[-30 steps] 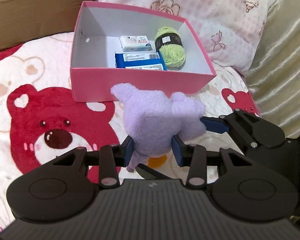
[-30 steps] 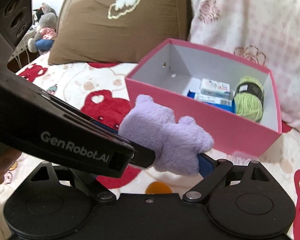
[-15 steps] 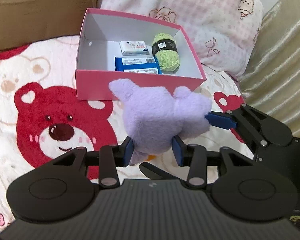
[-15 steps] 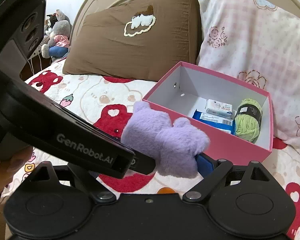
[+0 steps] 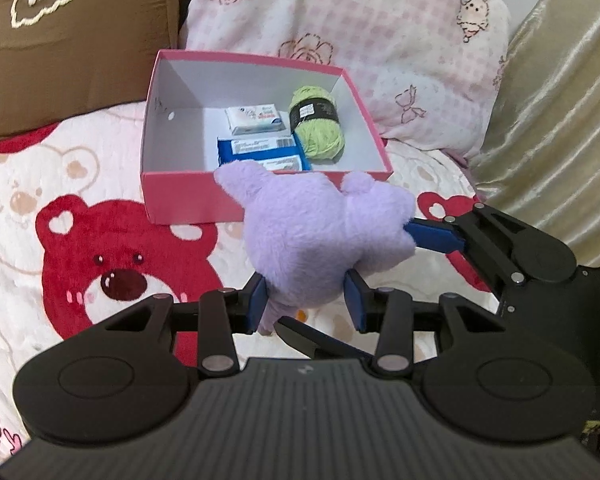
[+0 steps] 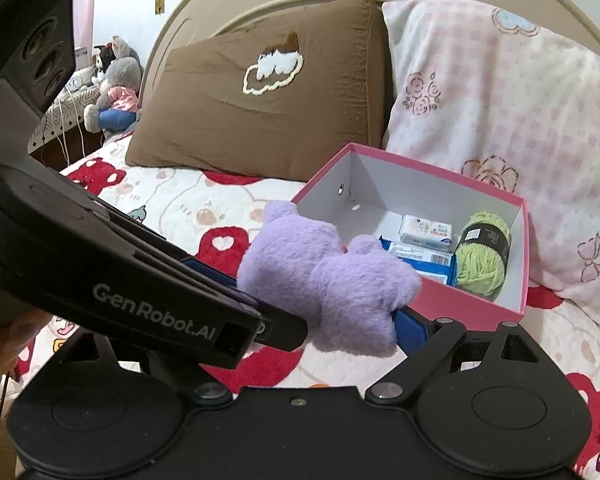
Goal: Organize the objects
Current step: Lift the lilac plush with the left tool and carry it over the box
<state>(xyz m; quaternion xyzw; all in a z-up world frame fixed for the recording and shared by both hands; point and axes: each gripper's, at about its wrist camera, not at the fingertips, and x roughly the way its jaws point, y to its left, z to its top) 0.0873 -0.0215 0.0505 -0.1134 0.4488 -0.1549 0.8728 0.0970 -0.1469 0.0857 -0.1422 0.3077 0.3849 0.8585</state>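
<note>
The plush toy (image 5: 312, 236) is pale lilac all over. The box (image 5: 188, 196) is pink outside and white inside. In it lie a lime-green yarn ball (image 5: 320, 128) with a black band, a white packet (image 5: 254, 119) with red and blue print, and blue packets (image 5: 260, 154) with white labels. The bedspread (image 5: 60, 184) is cream, printed with red bears. One pillow (image 5: 80, 40) is brown with a white cloud outlined in yellow; the other pillow (image 5: 360, 28) is pink-and-white checked with rose drawings. Each hand-held gripper is black with blue pads (image 5: 256, 304).
</note>
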